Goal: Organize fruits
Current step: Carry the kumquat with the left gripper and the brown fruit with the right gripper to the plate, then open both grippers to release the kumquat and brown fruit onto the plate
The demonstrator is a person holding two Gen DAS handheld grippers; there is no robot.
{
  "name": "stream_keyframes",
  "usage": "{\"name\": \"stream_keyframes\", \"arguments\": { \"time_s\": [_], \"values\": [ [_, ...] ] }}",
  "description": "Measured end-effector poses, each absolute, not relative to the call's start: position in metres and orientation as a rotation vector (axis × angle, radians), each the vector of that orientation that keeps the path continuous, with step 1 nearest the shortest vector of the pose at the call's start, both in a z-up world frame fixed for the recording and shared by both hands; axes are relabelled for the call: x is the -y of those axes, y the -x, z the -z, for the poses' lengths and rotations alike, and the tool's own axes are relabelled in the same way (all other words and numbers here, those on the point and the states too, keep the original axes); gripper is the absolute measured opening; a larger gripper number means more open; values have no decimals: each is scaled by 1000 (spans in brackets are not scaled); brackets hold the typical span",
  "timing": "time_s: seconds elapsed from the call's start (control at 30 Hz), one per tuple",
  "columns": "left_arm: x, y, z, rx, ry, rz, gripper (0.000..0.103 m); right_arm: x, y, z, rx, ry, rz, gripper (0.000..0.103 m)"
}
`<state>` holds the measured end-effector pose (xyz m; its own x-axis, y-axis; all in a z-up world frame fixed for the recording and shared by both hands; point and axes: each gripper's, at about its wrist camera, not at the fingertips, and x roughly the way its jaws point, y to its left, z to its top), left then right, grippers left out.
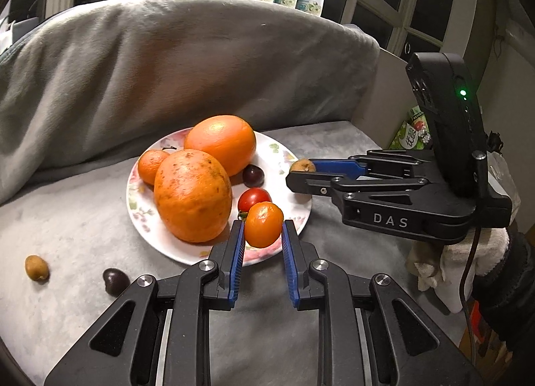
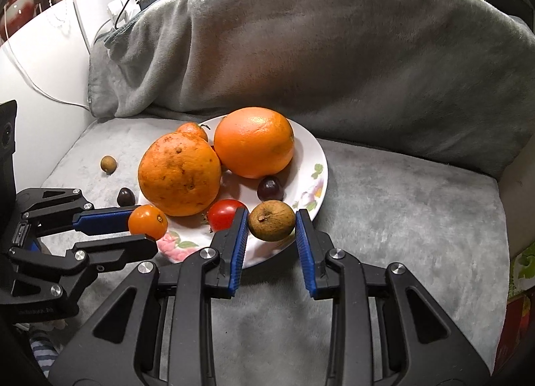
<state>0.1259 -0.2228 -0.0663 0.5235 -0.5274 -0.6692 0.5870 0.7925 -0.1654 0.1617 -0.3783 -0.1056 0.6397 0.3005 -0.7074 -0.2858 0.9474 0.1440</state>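
A white flowered plate (image 1: pixel 287 155) (image 2: pixel 316 165) on a grey seat holds two big oranges (image 1: pixel 192 197) (image 2: pixel 254 141), a small mandarin (image 1: pixel 149 165), a red tomato (image 1: pixel 254 198) (image 2: pixel 224 213) and a dark plum (image 1: pixel 253 176) (image 2: pixel 270 188). My left gripper (image 1: pixel 262 232) (image 2: pixel 147 223) is shut on a small orange tomato (image 1: pixel 263 224) (image 2: pixel 148 221) over the plate's near rim. My right gripper (image 2: pixel 271 227) (image 1: pixel 301 173) is shut on a brown-green round fruit (image 2: pixel 271 220) (image 1: pixel 302 165) over the plate's right rim.
On the grey seat cover left of the plate lie a brown-green fruit (image 1: pixel 36 267) (image 2: pixel 108 164) and a dark plum (image 1: pixel 115 280) (image 2: pixel 126 196). A grey blanket (image 1: pixel 167 68) covers the backrest behind. A gloved hand (image 1: pixel 474 249) holds the right gripper.
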Motion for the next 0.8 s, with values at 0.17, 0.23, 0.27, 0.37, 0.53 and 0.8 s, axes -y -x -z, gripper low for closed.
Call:
{"name": "stream_keyframes", "arguments": {
  "time_s": [0.17, 0.23, 0.27, 0.37, 0.53, 0.8],
  "values": [
    [225, -128, 66, -770, -94, 664, 21, 380, -166, 107, -815, -27, -335, 30],
    [226, -128, 66, -769, -97, 660, 21, 380, -167, 107, -814, -31, -336, 30],
    [226, -128, 66, -770, -97, 662, 21, 380, -167, 107, -815, -31, -338, 30],
    [226, -129, 65, -768, -101, 660, 21, 377, -168, 107, -818, -26, -340, 30],
    [225, -128, 64, -760, -103, 659, 21, 375, -167, 106, -808, -22, -338, 30],
    [226, -129, 62, -746, -113, 658, 25, 376, -166, 100, -791, -26, -334, 30]
  ]
}}
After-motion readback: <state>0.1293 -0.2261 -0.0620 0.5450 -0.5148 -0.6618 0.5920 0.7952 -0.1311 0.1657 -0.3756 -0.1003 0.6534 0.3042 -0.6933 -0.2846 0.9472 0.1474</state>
